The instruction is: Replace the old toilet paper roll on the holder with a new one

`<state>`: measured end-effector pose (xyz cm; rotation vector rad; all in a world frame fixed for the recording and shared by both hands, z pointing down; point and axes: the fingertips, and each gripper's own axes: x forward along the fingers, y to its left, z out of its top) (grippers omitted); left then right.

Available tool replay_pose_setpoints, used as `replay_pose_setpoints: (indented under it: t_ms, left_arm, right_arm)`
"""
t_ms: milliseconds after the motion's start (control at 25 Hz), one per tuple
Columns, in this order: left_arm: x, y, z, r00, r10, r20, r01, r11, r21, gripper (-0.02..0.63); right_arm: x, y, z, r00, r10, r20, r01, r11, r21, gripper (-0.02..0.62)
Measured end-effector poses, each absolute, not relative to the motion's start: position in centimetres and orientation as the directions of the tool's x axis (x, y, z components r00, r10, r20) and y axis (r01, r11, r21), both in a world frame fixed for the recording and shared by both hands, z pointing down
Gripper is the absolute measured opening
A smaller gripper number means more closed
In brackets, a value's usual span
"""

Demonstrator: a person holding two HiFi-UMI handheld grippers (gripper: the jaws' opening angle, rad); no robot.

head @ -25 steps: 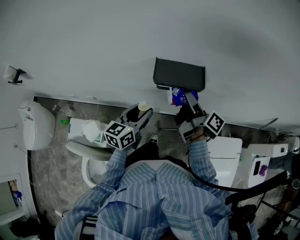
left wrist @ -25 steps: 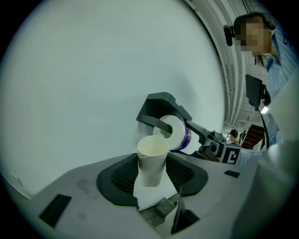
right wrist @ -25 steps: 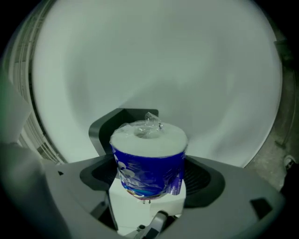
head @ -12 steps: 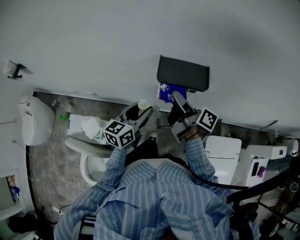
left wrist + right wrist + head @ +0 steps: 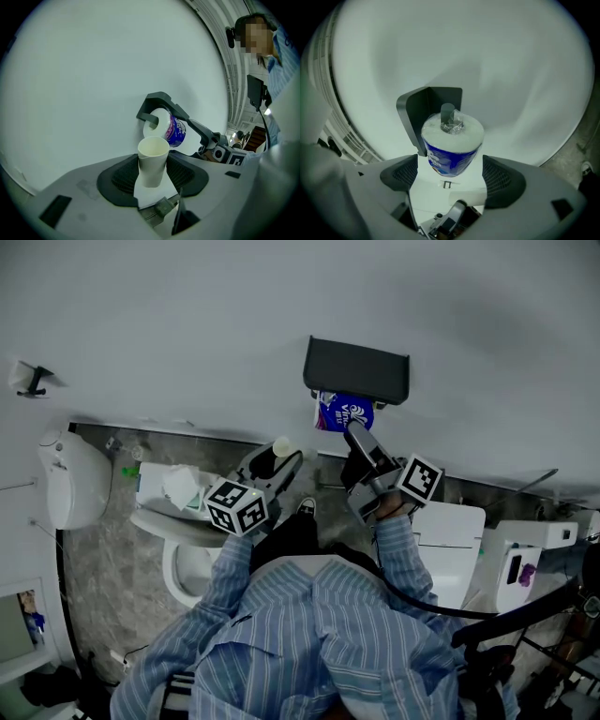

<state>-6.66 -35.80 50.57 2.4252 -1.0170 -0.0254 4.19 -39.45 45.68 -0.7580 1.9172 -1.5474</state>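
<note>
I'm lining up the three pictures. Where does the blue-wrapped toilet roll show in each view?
Head view: the blue-wrapped roll is upper centre, just under the dark holder.
Left gripper view: centre, behind the cardboard tube, at the holder.
Right gripper view: centre, in front of the holder.
Shared landmark: the dark holder on the white wall.

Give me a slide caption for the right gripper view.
Right gripper holding a wrapped toilet paper roll at the peg of the dark wall holder.
</note>
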Motion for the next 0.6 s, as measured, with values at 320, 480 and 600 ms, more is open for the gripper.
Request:
replay_pose_setpoints:
  t_ms: [320, 480, 600]
  left_arm:
    - [-5.1, -32.1, 50.0, 0.715, -0.678, 0.170, -0.669, -0.593, 0.449, 0.184]
    - [-3.9, -29.5, 49.8, 0.716, -0.677, 0.171, -0.670, -0.597, 0.442, 0.184]
    - [-3.0, -27.2, 49.6, 0.714, -0.679, 0.170, -0.671, -0.596, 0.440, 0.184]
  right_arm:
    - [6.3, -34.6, 46.2, -0.723, -0.691, -0.008, -0.210, 0.232, -0.950, 0.432]
    - [7.3, -31.2, 47.4, -0.736, -0.667, 0.116, -0.376, 0.261, -0.889, 0.430]
    - [7.8, -28.7, 48.1, -0.736, -0.646, 0.203, -0.493, 0.306, -0.814, 0.406]
